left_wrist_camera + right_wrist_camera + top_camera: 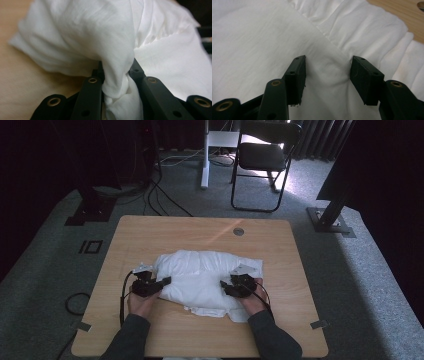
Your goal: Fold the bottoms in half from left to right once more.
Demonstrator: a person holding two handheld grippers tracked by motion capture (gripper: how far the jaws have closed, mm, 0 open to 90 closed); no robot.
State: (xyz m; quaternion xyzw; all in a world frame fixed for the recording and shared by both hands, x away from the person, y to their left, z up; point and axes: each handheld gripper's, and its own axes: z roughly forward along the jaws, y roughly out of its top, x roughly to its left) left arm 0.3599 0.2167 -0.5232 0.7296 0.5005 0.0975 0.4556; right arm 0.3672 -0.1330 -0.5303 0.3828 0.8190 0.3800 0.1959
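No text, label, brand, number or sign can be read anywhere in these views.

The cloth [200, 275] is white woven fabric, matt, soft and finely creased, with a stitched hem along one edge. The table [150, 235] has a light wood-grain top, smooth with a faint sheen. The left gripper [117, 72] and right gripper [328, 75] have matt black plastic jaws with brass-coloured metal rivets. The floor [370, 285] is grey, rough carpet.
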